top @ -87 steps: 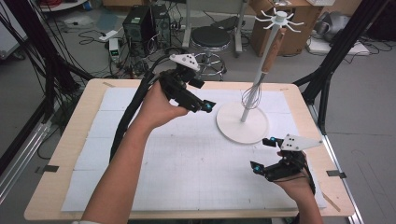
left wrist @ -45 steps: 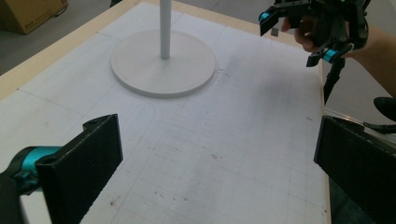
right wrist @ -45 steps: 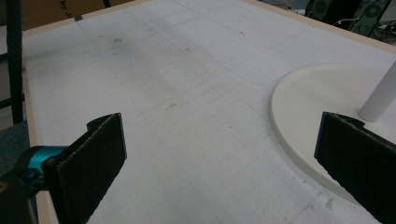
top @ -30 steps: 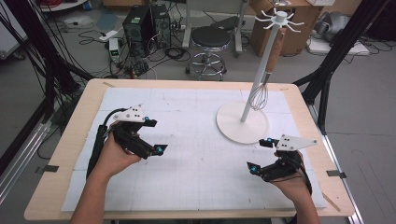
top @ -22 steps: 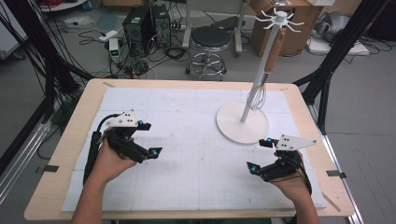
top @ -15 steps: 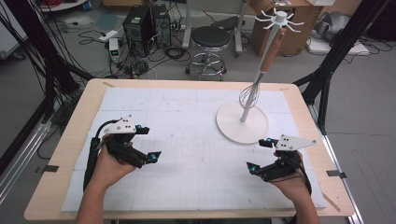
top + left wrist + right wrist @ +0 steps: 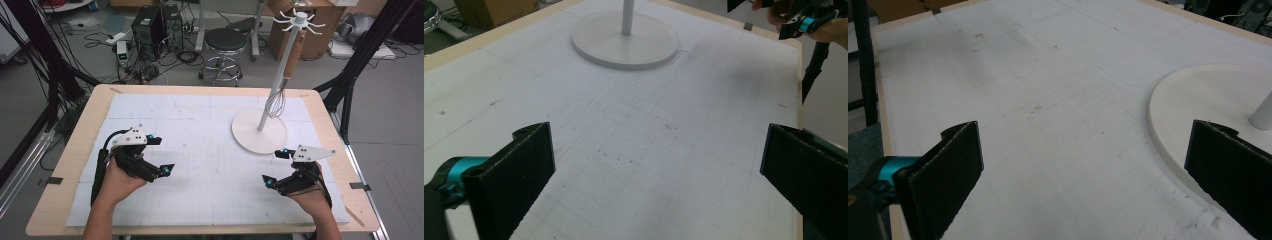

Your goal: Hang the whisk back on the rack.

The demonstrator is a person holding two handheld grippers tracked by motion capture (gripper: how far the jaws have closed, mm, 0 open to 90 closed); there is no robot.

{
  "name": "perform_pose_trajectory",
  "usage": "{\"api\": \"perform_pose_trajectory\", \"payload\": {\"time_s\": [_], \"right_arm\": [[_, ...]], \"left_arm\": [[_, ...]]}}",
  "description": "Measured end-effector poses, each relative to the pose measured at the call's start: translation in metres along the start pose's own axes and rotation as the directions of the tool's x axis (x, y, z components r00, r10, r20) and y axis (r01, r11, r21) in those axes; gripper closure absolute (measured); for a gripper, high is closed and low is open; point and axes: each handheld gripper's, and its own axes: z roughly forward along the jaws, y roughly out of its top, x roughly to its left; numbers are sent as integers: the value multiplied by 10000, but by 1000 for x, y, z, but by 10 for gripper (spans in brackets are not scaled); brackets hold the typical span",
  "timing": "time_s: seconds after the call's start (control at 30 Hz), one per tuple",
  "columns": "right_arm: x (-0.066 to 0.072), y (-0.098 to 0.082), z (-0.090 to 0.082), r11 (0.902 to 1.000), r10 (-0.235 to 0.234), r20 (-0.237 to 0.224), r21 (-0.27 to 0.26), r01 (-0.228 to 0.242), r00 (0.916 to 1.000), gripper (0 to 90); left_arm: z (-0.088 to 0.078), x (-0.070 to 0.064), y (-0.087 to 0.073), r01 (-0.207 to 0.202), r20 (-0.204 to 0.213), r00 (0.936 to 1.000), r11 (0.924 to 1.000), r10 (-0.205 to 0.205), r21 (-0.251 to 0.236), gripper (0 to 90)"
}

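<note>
Left gripper [image 7: 159, 154] sits low over the white mat [image 7: 200, 190] at about eight o'clock on the table, jaws spread wide with nothing between them; the left gripper view confirms it, the gripper [image 7: 654, 175] framing bare gridded mat. Right gripper [image 7: 277, 167] is down at four o'clock, also gaping wide and holding nothing, and in its own view the right gripper [image 7: 1083, 175] has empty mat between the jaws. Each is carried in a hand coming in from six o'clock, and the two are well apart.

Out from there: the stand's round white base [image 7: 260, 131] lies on the mat at roughly two o'clock, near the right gripper and just beyond its far jaw. In the right gripper view the base [image 7: 1193, 100] curves in beside the right-hand jaw, apart from it. The white pole [image 7: 282, 70] rises tilted in the high view to a crown of hooks. The whisk [image 7: 276, 97] hangs alongside the pole, wooden handle up, wire head down just above the base, free of both grippers. Across in the left gripper view, the base [image 7: 624, 42] sits at twelve o'clock.
</note>
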Motion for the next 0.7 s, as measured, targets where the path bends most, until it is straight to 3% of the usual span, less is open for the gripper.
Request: {"api": "perform_pose_trajectory", "payload": {"time_s": [0.2, 0.7], "right_arm": [[-1, -1, -4, 9999, 108, 103, -75, -107, 9999, 9], [0, 2, -3, 9999, 50, 106, -107, -49, 9999, 10]], "left_arm": [[4, -2, 1, 54, -155, 9999, 10000, -55, -67, 17], [-6, 2, -5, 213, -159, 9996, 9987, -220, -469, 17]]}}
